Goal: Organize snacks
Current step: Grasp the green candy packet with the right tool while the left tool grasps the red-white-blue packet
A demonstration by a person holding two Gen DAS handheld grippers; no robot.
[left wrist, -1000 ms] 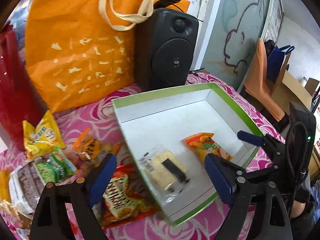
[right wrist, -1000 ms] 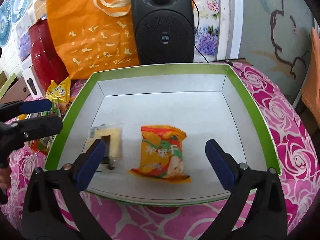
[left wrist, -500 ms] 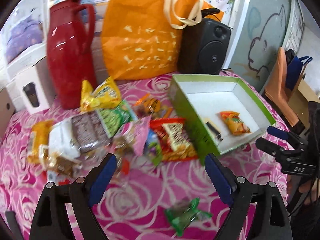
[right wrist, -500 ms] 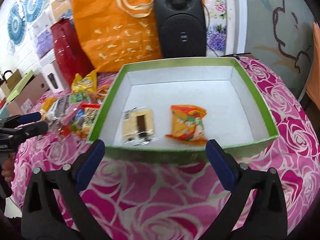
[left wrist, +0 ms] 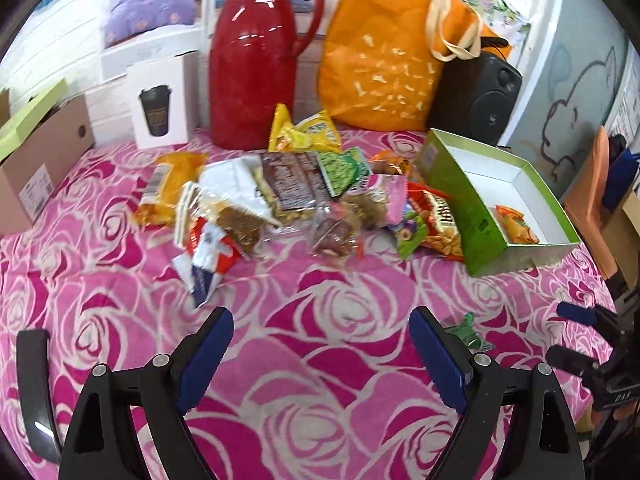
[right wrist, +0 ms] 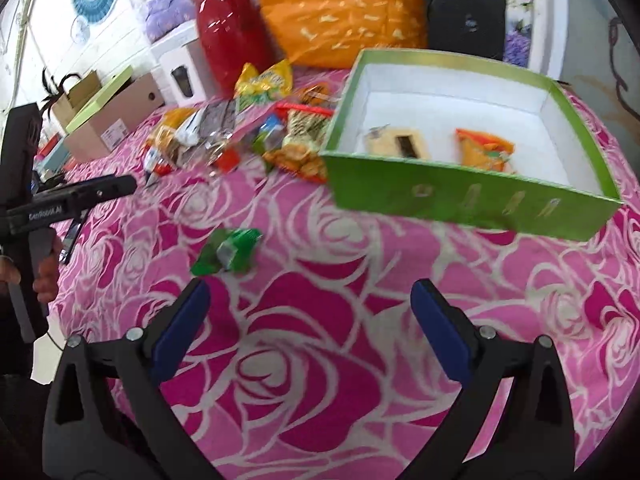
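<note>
— So, where are our snacks?
— Pile (left wrist: 304,196) at twelve o'clock, box (left wrist: 460,200) at two, holding the orange pack (left wrist: 516,226); green pack (right wrist: 230,250) lies alone.
— Our grippers?
— Left gripper (left wrist: 320,354) and right gripper (right wrist: 310,326) both gape wide, empty.

Two snack packets (right wrist: 440,148) lie inside green box (right wrist: 472,200).

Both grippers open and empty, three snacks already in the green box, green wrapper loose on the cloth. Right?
Only two: the right wrist view shows a pale yellow packet and an orange packet in the green box. The rest holds.
</note>
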